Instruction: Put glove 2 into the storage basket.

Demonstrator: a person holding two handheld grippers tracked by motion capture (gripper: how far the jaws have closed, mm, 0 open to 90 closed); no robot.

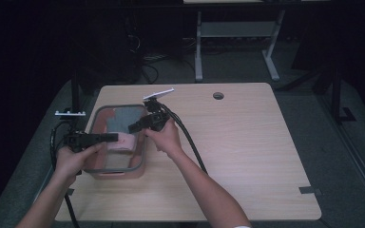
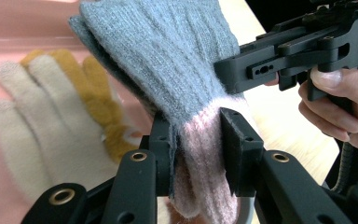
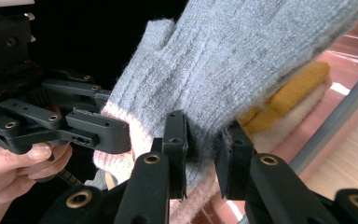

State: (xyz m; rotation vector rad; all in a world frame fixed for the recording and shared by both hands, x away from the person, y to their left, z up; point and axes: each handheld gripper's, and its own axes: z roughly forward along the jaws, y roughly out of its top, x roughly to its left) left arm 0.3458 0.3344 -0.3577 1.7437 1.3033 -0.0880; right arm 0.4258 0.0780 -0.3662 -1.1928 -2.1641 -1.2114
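**Both grippers grip one grey-and-pink glove over the pink bin**

The left hand (image 1: 73, 159) reaches in from the near left, its left gripper (image 1: 105, 138) pointing right across the pink bin (image 1: 116, 173) at the table's (image 1: 247, 156) left side. The right hand (image 1: 165, 137) comes from the near middle, its right gripper (image 1: 134, 127) aimed left over the bin's right rim.

In the left gripper view, the jaws are clamped on the pink cuff of a grey knit glove (image 2: 168, 65), and a cream glove (image 2: 46, 126) and a mustard glove (image 2: 93, 88) lie flat on the bin floor beneath. In the right gripper view, the jaws pinch the same glove's grey part just beside the cuff.

The bin sits near the table's left edge; the broad right half of the tabletop is bare wood, with a round hole (image 1: 218, 96) near the far edge.
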